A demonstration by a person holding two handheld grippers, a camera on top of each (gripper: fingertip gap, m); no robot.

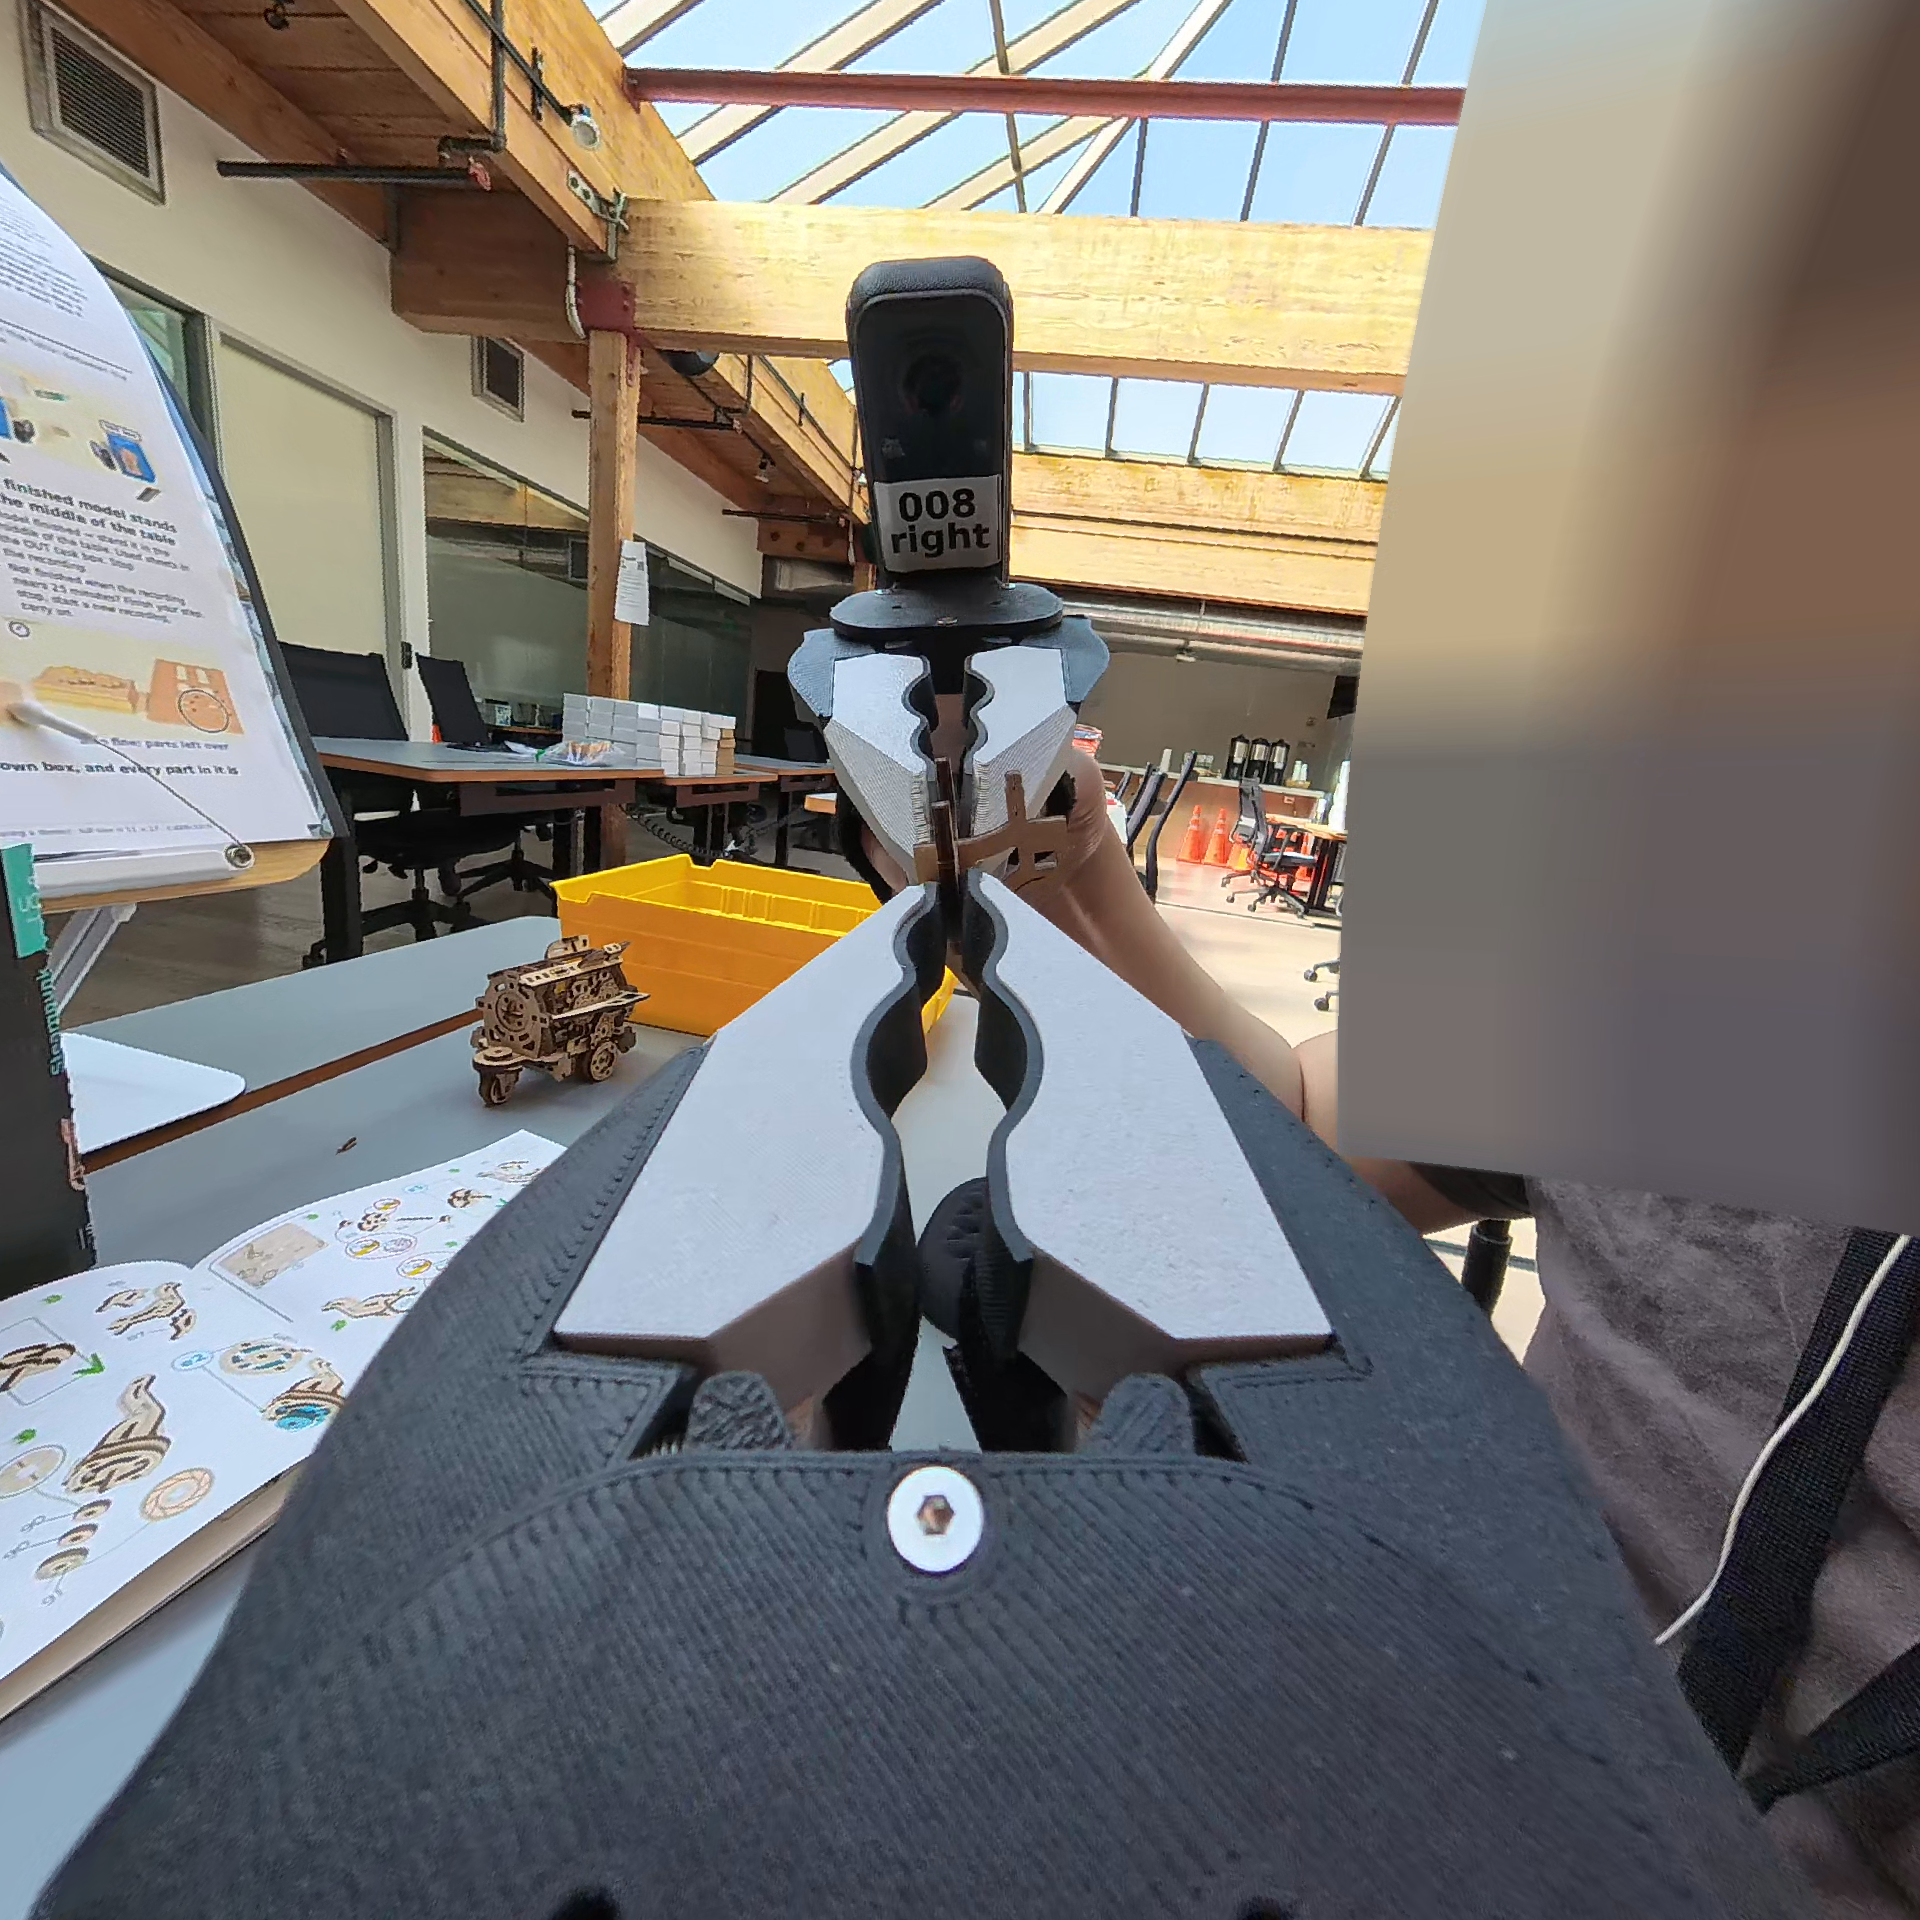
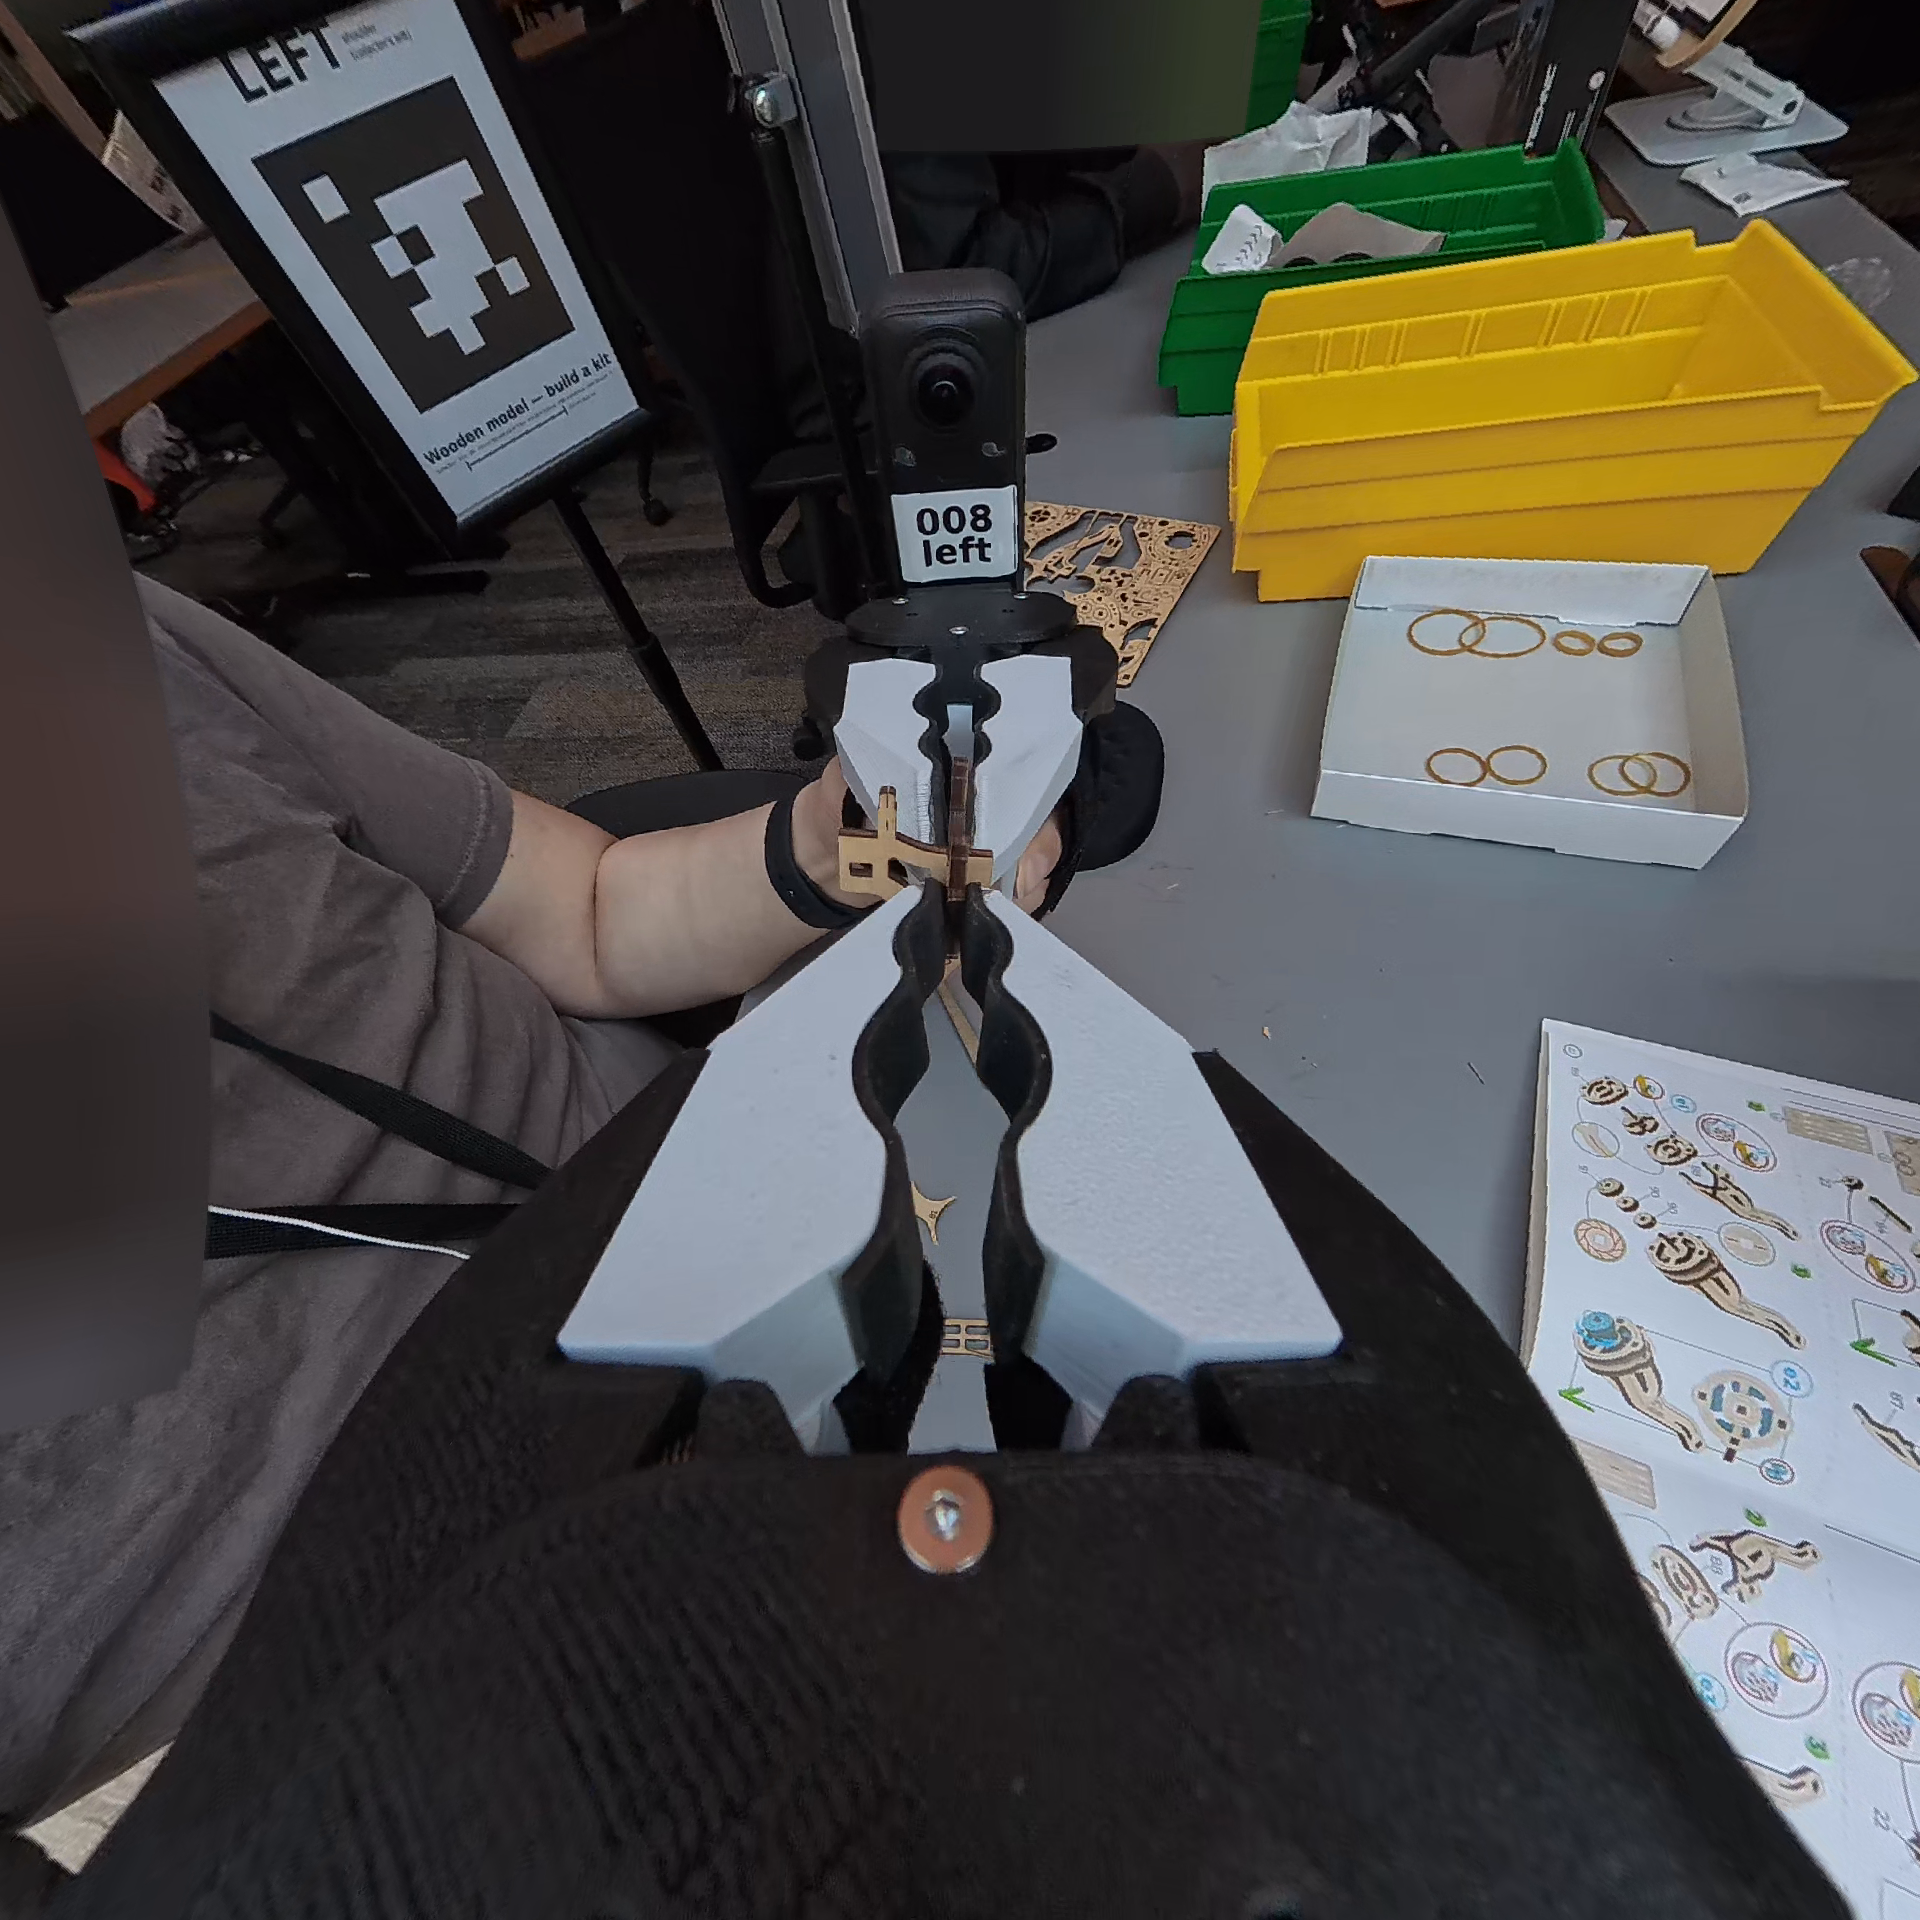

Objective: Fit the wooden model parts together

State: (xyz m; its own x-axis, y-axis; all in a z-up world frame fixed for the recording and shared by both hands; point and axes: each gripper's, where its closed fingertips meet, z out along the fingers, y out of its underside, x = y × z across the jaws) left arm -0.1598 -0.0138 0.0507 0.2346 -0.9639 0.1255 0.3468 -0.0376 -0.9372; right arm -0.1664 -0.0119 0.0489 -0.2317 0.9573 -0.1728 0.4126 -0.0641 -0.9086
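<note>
The left tool (image 1: 948,902) and the right tool (image 2: 943,902) met tip to tip above the bench (image 2: 1403,966), each pinching a small wooden part (image 2: 883,854) where the pieces crossed between them. A finished wooden model (image 1: 556,1016) stood left of the left tool, near a yellow bin (image 1: 707,925).

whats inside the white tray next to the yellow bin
The white tray holds loose tan rings in two rows, some overlapping. Its floor is otherwise bare. The strip behind its near wall is hidden from the right wrist view.
</note>
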